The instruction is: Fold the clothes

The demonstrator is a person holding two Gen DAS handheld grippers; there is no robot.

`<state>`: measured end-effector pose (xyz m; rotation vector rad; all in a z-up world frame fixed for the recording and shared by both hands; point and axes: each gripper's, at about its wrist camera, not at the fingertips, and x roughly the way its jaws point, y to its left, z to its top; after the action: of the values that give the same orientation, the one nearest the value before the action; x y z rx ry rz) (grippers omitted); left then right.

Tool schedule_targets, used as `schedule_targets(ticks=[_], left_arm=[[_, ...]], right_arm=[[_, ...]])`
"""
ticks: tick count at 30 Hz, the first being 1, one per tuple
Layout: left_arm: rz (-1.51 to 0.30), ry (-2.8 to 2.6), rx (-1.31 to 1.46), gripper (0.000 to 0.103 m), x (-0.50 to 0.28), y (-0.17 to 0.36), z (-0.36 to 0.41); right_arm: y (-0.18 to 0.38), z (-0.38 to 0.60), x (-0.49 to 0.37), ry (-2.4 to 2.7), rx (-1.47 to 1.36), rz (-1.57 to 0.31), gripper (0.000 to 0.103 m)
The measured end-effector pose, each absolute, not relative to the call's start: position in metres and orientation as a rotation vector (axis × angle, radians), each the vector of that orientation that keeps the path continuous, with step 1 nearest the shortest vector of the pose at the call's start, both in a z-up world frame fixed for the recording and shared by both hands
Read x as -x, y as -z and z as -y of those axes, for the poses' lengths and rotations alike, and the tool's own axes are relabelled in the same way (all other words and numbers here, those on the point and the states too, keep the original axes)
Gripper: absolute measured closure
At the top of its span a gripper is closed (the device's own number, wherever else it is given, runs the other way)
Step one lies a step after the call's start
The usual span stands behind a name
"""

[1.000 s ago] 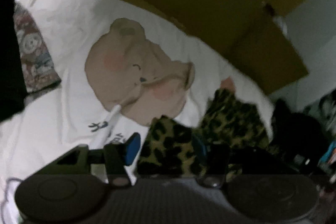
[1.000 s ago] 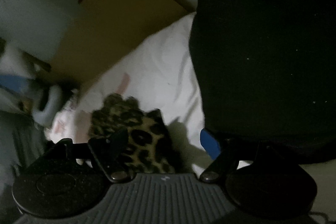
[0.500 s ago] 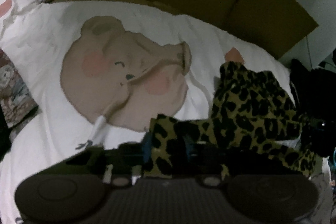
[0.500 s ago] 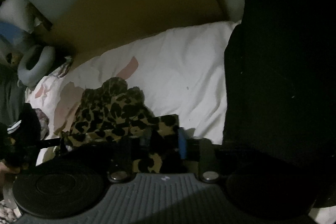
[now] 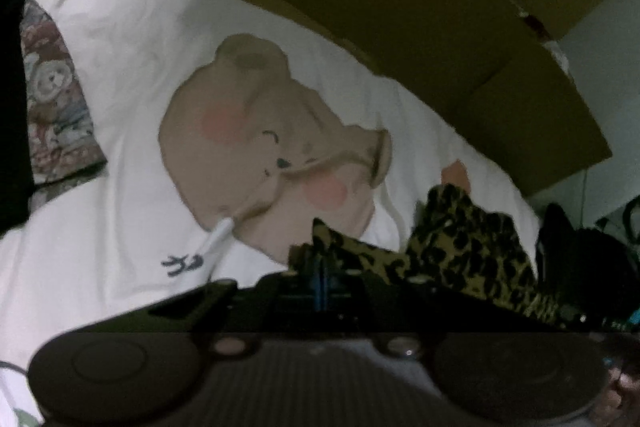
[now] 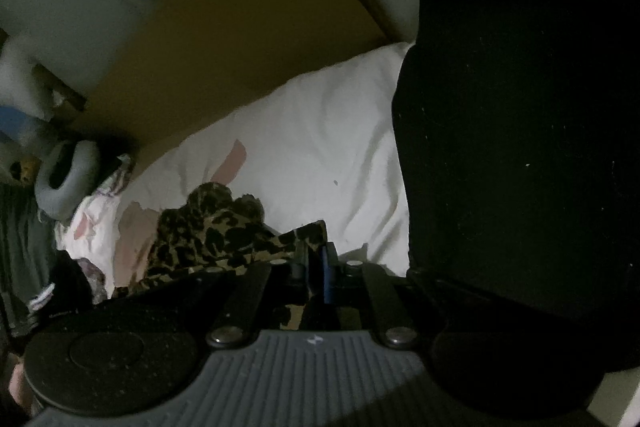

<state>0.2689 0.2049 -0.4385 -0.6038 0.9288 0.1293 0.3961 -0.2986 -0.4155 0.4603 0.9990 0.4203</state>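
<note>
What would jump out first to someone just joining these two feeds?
The leopard cloth, pinched at two ends by the shut left gripper and right gripper just over the bed. Behind it in the left view, the big bear print on the white cover. In the right view, a large black mass fills the right side.

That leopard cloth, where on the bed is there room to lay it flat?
Bare white duvet lies between the leopard cloth and the black cushion. The bear print area is open too. It is crowded near the grey ring pillow.
</note>
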Motion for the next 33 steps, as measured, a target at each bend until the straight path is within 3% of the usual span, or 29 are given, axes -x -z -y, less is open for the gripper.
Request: schedule_targets(ticks=[2, 4, 6, 7, 8, 29, 31, 32, 33], left_arm=[[-0.957, -0.126, 0.562, 0.099, -0.272, 0.440, -0.200], [-0.971, -0.115, 0.507, 0.086, -0.277, 0.440, -0.194], [-0.968, -0.104, 0.434, 0.055, -0.281, 0.438, -0.187], [-0.967, -0.098, 0.404, 0.049, -0.282, 0.437, -0.184], [-0.967, -0.088, 0.379, 0.046, -0.284, 0.437, -0.181], [-1.070, -0.077, 0.131, 0.053, -0.306, 0.459, -0.137], [-1.060, -0.080, 0.163, 0.064, -0.306, 0.457, -0.142], [-1.046, -0.091, 0.196, 0.089, -0.305, 0.456, -0.147], [-1.033, -0.104, 0.256, 0.090, -0.304, 0.454, -0.154]], right_arm=[[0.418, 0.297, -0.397, -0.421, -0.443, -1.009, 0.096], [0.420, 0.296, -0.398, -0.422, -0.426, -1.019, 0.089], [0.422, 0.294, -0.399, -0.423, -0.408, -1.029, 0.071], [0.423, 0.293, -0.400, -0.423, -0.400, -1.034, 0.057], [0.424, 0.293, -0.400, -0.424, -0.391, -1.039, 0.053], [0.452, 0.243, -0.408, -0.466, -0.119, -1.111, 0.051], [0.451, 0.243, -0.409, -0.475, -0.106, -1.108, 0.053], [0.451, 0.243, -0.409, -0.479, -0.101, -1.107, 0.056], [0.450, 0.244, -0.408, -0.478, -0.105, -1.104, 0.058]])
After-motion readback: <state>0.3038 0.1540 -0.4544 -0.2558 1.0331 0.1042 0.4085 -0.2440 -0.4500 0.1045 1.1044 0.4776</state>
